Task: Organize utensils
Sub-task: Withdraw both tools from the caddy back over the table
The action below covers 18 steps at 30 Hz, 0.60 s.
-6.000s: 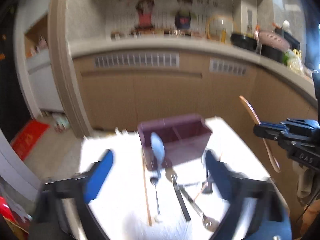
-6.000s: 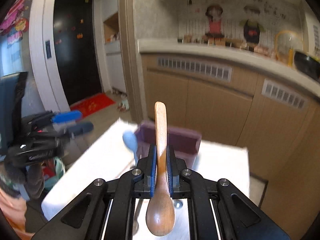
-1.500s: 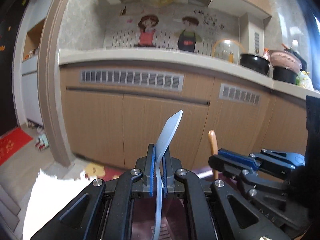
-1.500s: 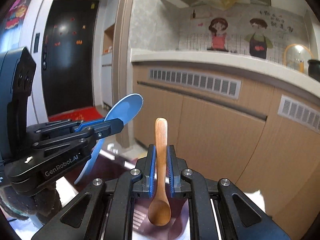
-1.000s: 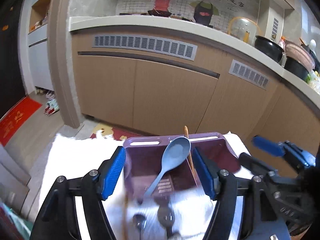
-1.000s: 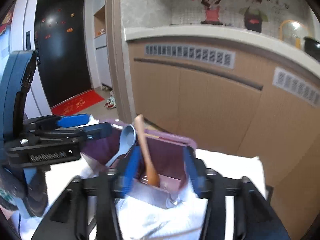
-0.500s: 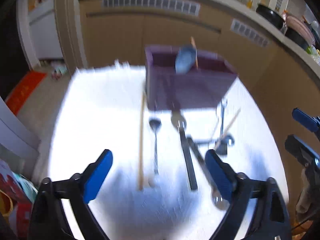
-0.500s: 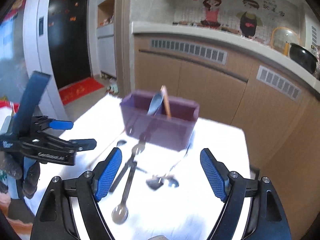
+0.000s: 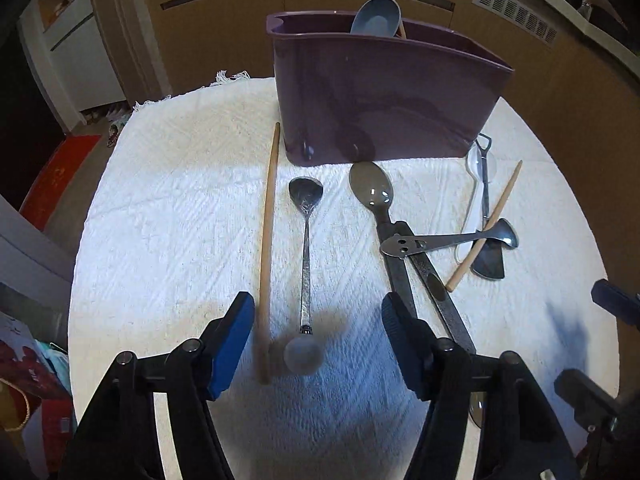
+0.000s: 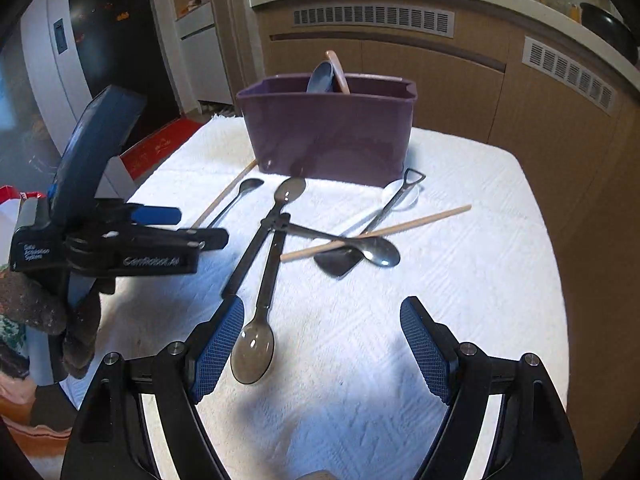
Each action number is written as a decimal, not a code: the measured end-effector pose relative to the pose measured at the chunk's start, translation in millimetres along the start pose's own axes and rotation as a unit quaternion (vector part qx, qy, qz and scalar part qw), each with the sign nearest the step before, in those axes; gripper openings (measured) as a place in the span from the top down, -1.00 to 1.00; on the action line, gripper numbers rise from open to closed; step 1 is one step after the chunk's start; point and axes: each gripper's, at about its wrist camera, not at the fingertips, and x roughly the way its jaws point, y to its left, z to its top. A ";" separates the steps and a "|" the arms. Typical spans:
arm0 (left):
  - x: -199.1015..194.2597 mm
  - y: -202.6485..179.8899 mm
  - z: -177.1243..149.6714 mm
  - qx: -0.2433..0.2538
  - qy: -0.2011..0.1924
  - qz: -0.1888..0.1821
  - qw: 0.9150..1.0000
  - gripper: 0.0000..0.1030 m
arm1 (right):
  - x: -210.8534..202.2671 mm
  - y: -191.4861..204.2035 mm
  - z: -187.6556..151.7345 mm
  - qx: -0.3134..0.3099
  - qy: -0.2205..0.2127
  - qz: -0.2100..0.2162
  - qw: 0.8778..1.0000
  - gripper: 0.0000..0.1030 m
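A purple caddy (image 9: 384, 96) (image 10: 328, 136) stands on the white cloth, holding a blue spoon (image 9: 376, 16) and a wooden spoon (image 9: 394, 4). In front of it lie a chopstick (image 9: 267, 232), a metal spoon (image 9: 306, 240), two grey plastic spoons (image 9: 372, 192), a skull-handled spoon (image 9: 448, 240) and a second chopstick (image 9: 486, 232). My left gripper (image 9: 316, 312) hangs low over the near ends of the first chopstick and the metal spoon. Its jaws are closing, and the pads touch neither. My right gripper (image 10: 322, 312) is open and holds nothing, with a grey spoon bowl (image 10: 253, 354) beside its left finger.
The white cloth (image 10: 460, 280) covers a small table whose edges fall away on all sides. Brown cabinets (image 10: 400, 60) stand behind it. A gloved hand (image 10: 40, 312) holds the left gripper at the table's left side. A white spoon (image 9: 474, 184) and a dark scoop (image 9: 488, 264) lie at the right.
Both grippers let their spoons go into the caddy, opened, then drew back and sank toward the cloth. The left jaws stand narrower than half a second ago.
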 end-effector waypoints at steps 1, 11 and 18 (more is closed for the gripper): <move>4.4 -0.4 1.3 0.002 0.005 0.003 1.000 -0.11 | 1.9 1.2 -1.9 -0.001 0.001 0.000 1.000 -0.56; 18.7 4.3 8.7 0.007 0.024 0.019 1.000 0.40 | 4.0 3.3 -8.4 -0.003 0.008 0.005 1.000 -0.56; 15.0 9.7 8.3 0.004 0.009 0.005 1.000 0.73 | 3.7 4.0 -11.5 -0.001 0.008 0.012 1.000 -0.56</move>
